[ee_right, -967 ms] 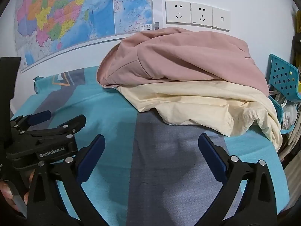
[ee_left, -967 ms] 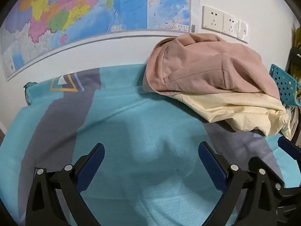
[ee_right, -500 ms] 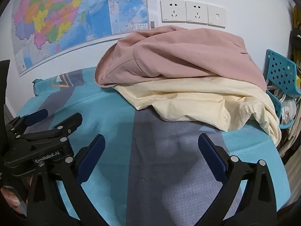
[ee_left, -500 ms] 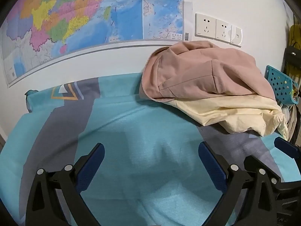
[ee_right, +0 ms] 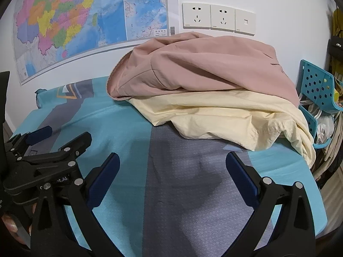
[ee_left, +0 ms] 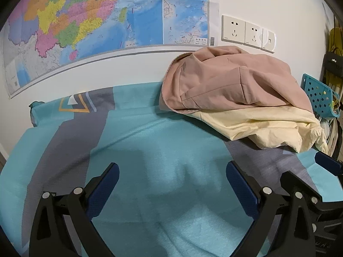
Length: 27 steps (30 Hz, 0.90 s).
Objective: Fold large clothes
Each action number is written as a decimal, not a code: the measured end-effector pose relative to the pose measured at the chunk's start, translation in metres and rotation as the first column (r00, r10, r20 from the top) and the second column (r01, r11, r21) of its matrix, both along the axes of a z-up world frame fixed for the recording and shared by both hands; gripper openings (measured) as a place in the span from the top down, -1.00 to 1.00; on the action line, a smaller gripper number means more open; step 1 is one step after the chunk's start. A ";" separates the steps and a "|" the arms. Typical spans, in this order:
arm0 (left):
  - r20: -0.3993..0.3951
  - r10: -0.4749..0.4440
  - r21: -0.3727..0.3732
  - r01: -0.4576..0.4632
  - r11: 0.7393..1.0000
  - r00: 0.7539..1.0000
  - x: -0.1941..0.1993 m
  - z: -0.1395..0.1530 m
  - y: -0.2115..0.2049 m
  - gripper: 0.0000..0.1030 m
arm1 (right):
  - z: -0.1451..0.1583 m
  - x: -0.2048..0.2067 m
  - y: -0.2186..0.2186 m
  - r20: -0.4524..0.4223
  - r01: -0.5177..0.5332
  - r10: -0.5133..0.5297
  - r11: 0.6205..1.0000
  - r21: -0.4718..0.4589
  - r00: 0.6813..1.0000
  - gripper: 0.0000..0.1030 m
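Left wrist view is showing the left gripper hovering with jaws spread wide over bare teal-and-grey bedsheet, plenty of open room running left. Both grippers are pulling back; the pile is sitting farther off than a second ago. At the far right, against the wall, a pink garment is lying atop a cream garment spilling toward the bed's right edge. The right gripper is likewise gaping, empty.

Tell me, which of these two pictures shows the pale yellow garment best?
The right wrist view: there the pale yellow garment fills the middle, with its folds and hem plain below the pink garment. In the left wrist view the pale yellow garment sits off to the right, smaller, mostly covered by pink cloth.
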<state>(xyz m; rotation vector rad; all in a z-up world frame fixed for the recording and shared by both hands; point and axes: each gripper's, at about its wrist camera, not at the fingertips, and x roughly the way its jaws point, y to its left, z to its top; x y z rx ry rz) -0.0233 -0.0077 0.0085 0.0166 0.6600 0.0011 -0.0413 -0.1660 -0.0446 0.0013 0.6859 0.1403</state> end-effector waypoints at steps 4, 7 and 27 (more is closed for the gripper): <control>-0.003 0.000 -0.006 0.000 1.000 1.000 0.000 -0.001 0.001 -0.87 | 0.000 -0.001 0.001 0.006 -0.003 0.003 1.000 -0.009 1.000 -0.89; -0.001 0.002 -0.005 -0.002 1.000 1.000 0.000 -0.001 0.000 -0.87 | 0.000 -0.001 0.001 0.011 -0.003 0.003 1.000 -0.016 1.000 -0.89; 0.000 -0.006 -0.009 0.006 1.000 1.000 0.000 -0.002 0.000 -0.87 | 0.003 -0.002 0.001 0.027 0.007 -0.007 1.000 -0.025 1.000 -0.89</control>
